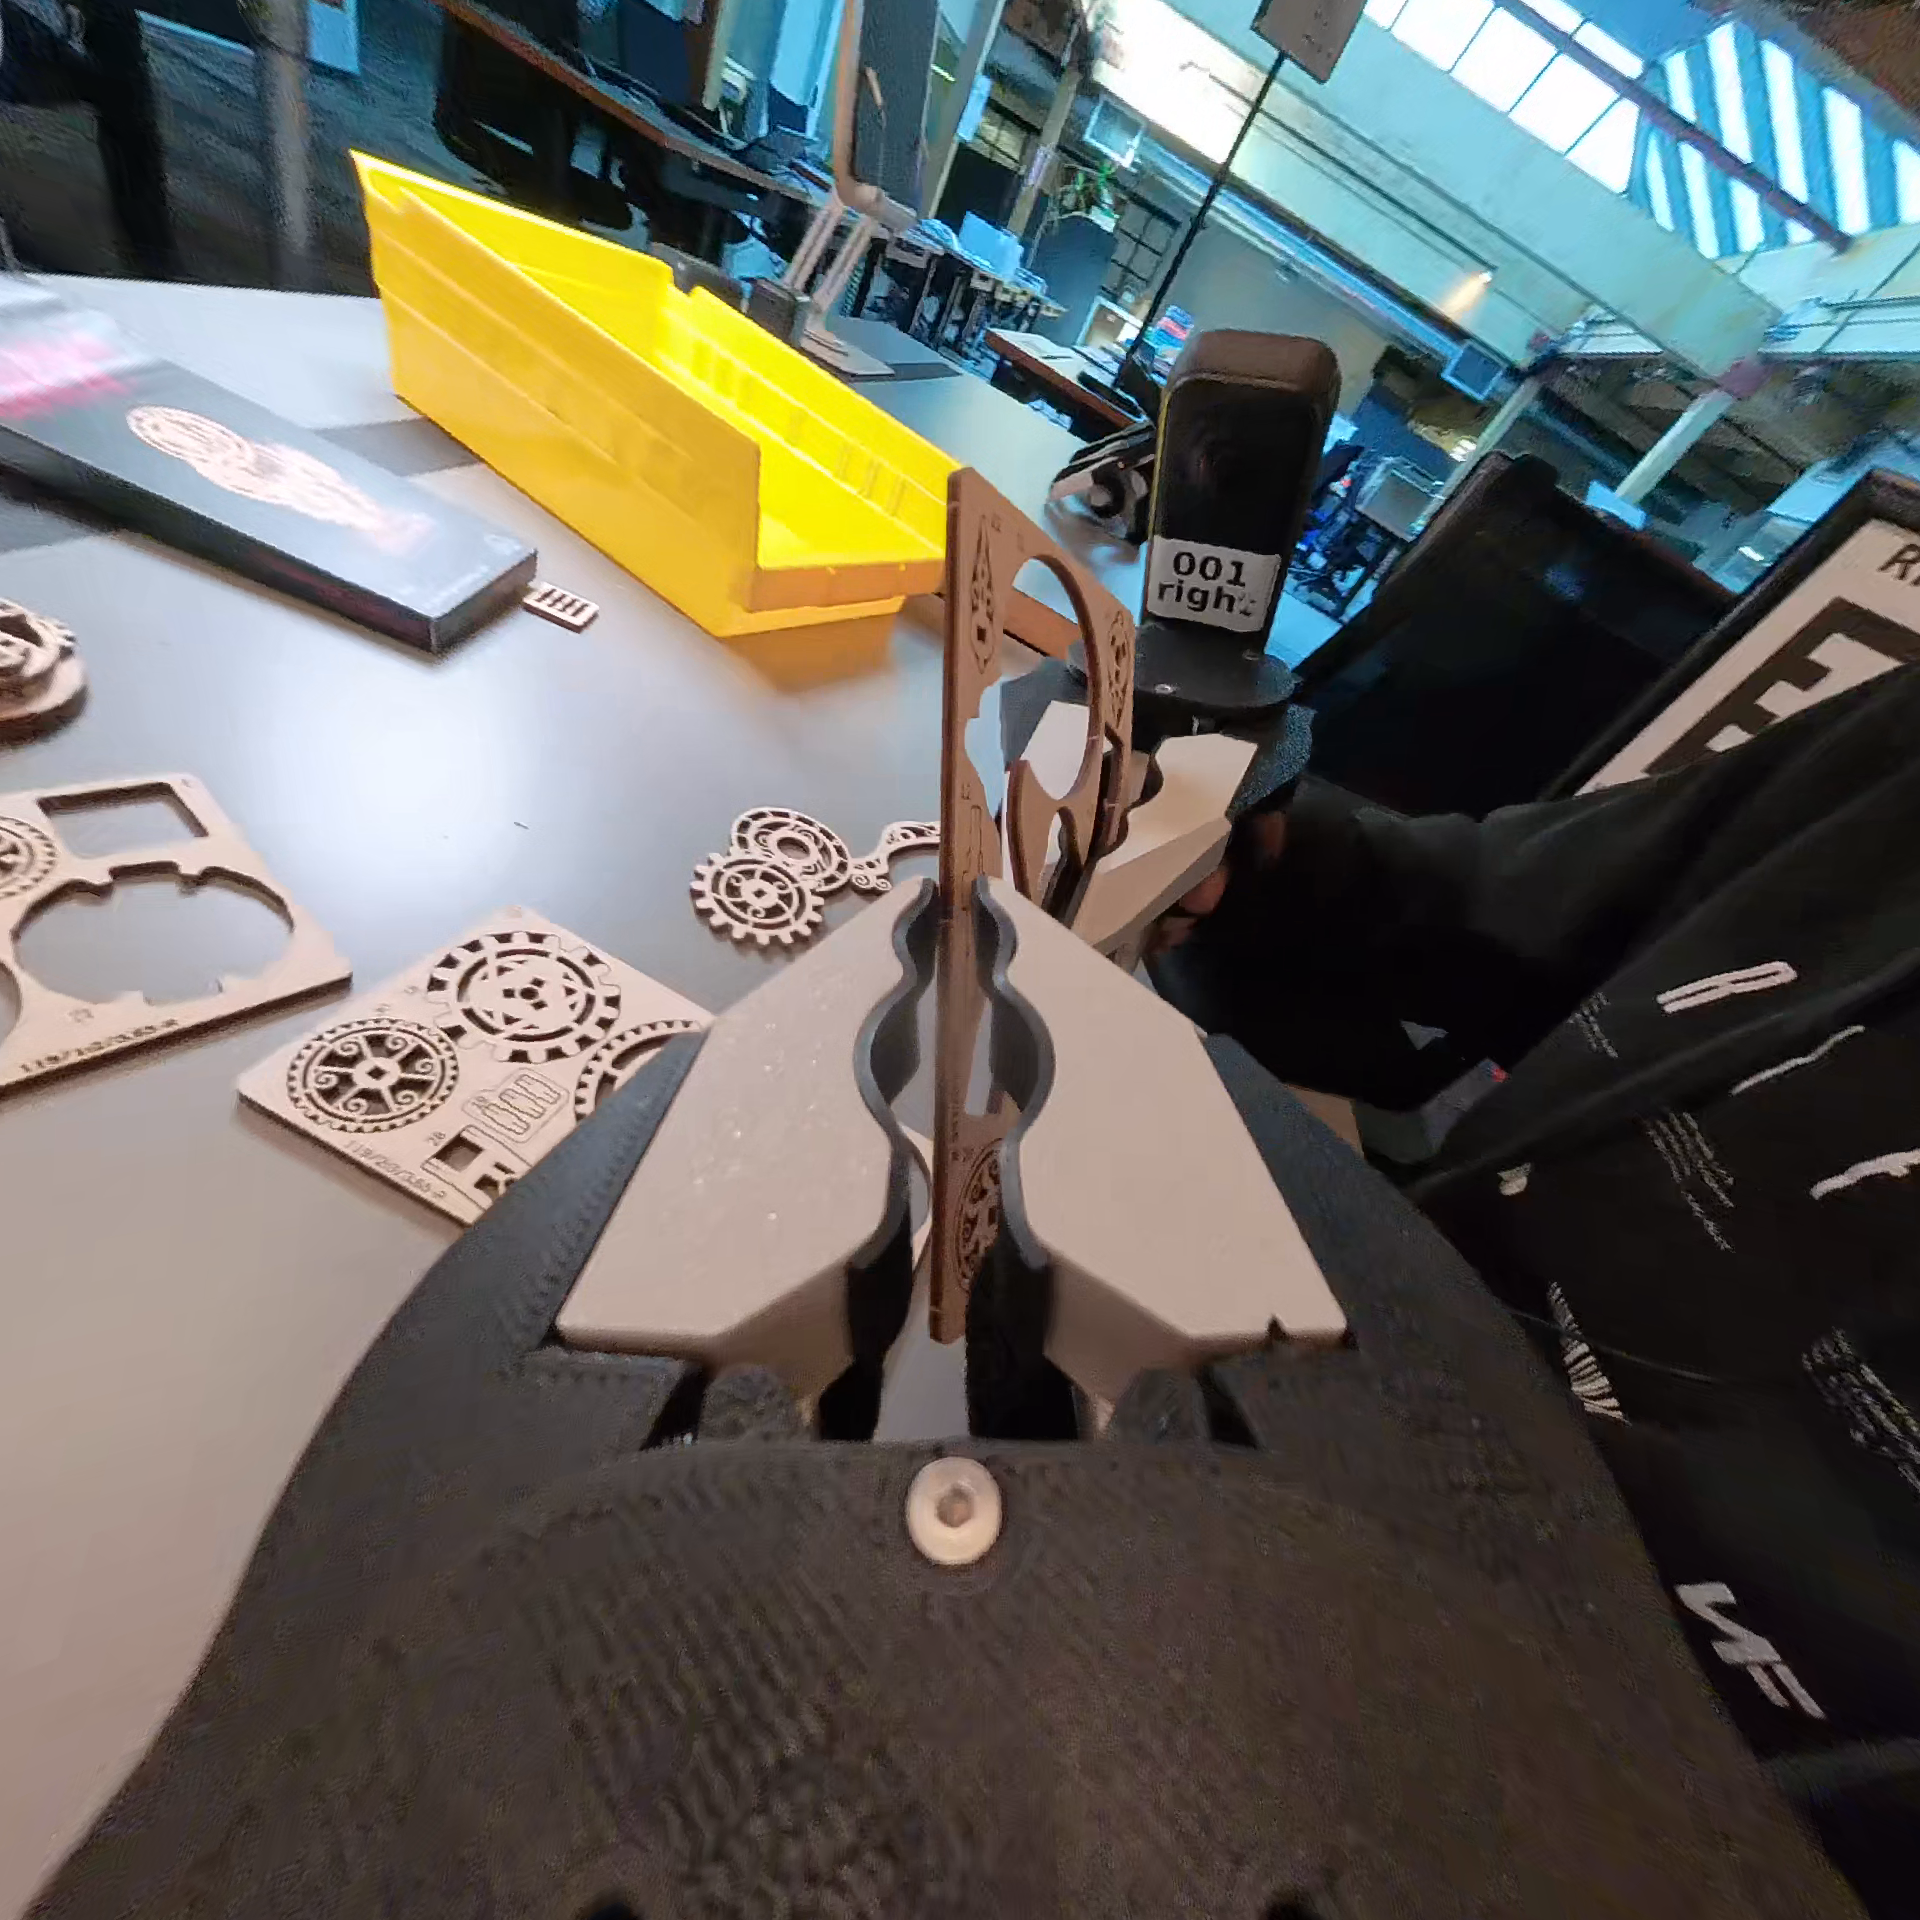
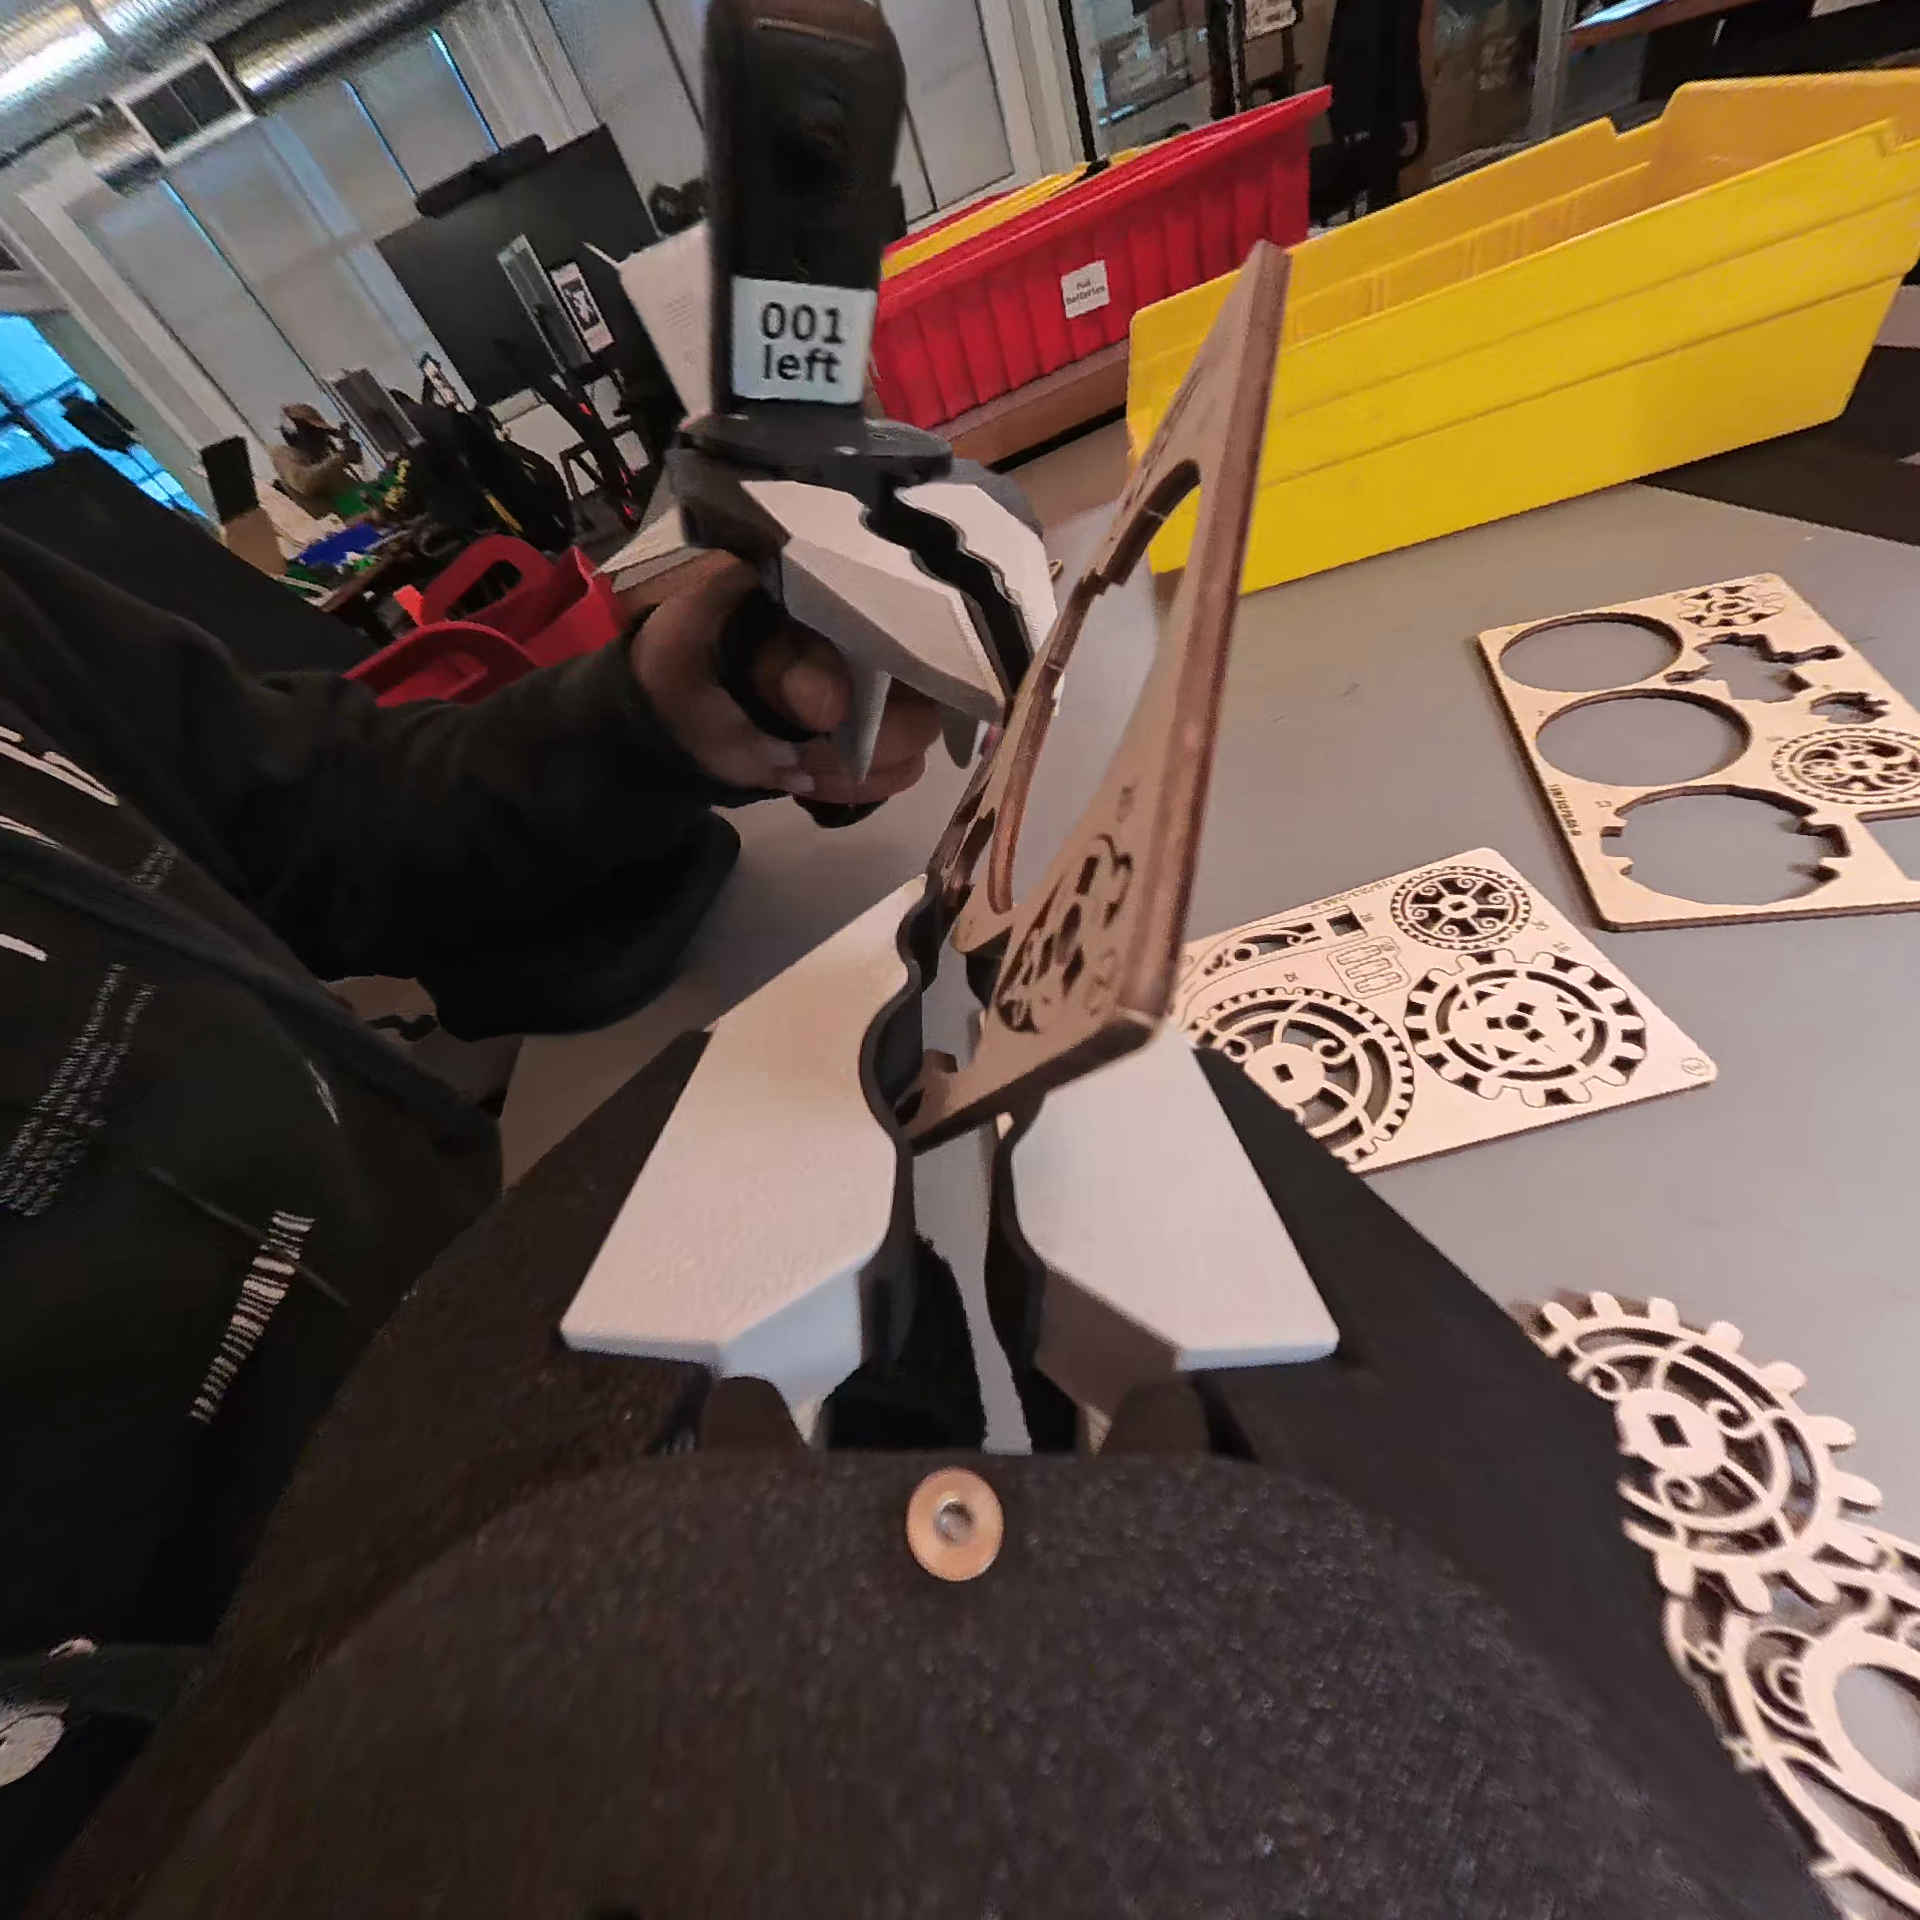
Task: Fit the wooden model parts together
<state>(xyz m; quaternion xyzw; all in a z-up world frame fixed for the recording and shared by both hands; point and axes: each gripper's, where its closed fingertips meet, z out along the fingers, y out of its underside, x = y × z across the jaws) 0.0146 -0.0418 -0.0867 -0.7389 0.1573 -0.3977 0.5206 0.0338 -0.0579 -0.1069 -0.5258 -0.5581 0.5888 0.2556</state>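
Observation:
A thin wooden sheet (image 1: 980, 592) with a large round cut-out and engraved parts stands upright above the grey table (image 1: 416, 748). My left gripper (image 1: 951, 904) is shut on its lower edge, which I see edge-on. My right gripper (image 2: 940, 935) is shut on a corner of the same sheet (image 2: 1174, 727), which tilts up and away from it. In the left wrist view the right gripper (image 1: 1117, 800) is behind the sheet. In the right wrist view the left gripper (image 2: 997, 644) clamps the sheet's far edge, with a hand on its grip.
A yellow bin (image 1: 623, 416) stands at the back, with a red bin (image 2: 1091, 281) beyond it. On the table lie a gear sheet (image 1: 468, 1049), a punched-out frame (image 1: 135, 914), loose joined gears (image 1: 790, 873) and a black box (image 1: 260, 499). A dark sleeve (image 2: 416, 810) is on the left. Both grippers' tips are close together, under 4 cm apart.

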